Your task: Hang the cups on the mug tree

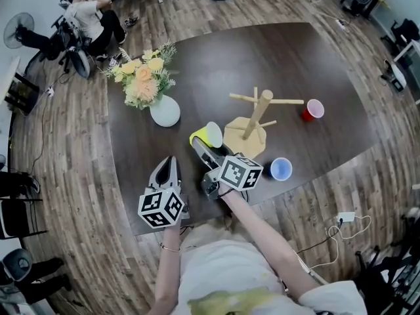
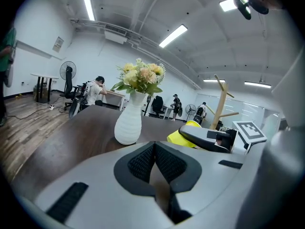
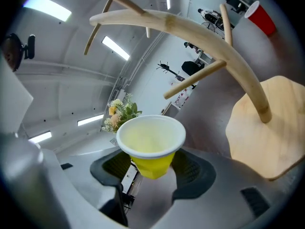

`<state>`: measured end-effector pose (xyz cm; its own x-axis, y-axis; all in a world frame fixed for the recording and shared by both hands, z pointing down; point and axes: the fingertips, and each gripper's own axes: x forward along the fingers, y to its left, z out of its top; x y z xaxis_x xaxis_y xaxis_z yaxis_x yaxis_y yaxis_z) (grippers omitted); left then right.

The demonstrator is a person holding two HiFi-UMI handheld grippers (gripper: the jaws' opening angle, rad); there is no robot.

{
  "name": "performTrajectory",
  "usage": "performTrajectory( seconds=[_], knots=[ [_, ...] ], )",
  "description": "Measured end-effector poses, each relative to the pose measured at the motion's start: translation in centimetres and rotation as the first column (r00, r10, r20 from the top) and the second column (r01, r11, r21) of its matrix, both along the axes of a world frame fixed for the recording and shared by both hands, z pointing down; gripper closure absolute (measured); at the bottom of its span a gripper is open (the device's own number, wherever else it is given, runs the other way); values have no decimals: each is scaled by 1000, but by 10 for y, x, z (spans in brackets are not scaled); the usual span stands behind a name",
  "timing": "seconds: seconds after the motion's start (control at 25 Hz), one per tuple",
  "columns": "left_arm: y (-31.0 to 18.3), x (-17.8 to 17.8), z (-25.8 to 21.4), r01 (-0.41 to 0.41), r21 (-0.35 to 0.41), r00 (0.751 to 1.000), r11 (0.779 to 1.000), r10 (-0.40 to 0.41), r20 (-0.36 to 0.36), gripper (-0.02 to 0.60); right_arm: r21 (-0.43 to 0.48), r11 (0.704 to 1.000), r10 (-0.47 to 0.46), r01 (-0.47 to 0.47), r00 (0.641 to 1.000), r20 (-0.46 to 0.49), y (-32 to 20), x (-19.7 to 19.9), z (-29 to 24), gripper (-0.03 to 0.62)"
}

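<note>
Wood-plank floor (image 1: 72, 176) runs all around a large dark brown table (image 1: 308, 64) that fills the middle of the head view. A pedestal fan (image 1: 16, 31) stands at ten o'clock, and a person (image 1: 92, 18) sits low at eleven. Black office chairs (image 1: 16, 218) line the nine-o'clock edge. A white power strip (image 1: 346, 216) lies on the floor at four. Long strip lights (image 2: 88, 4) cross the white ceiling.

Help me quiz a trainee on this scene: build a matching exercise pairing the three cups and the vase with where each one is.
Things:
1 yellow plastic cup
2 red plastic cup
3 blue plastic cup
4 white ribbed vase

Places:
A beside the wooden mug tree base
B between the right gripper pads
C holding flowers, left of the tree
D past the tree's right peg tip

Pairs: 1-B, 2-D, 3-A, 4-C
</note>
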<state>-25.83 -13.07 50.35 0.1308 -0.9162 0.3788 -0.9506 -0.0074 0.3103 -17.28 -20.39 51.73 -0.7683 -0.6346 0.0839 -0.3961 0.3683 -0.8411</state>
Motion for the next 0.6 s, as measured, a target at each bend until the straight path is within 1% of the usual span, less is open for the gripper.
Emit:
performTrajectory(
  seconds=[0.24,0.6],
  knots=[
    [-5,14,-7,6,9,1000,1000,-6,22,558,-48,999,15,-9,991,134,-5,11,-10,318],
    [-9,29,-14,27,18,999,999,-27,39,558,-97,995,42,-17,965,258,-12,29,-18,318]
  ],
)
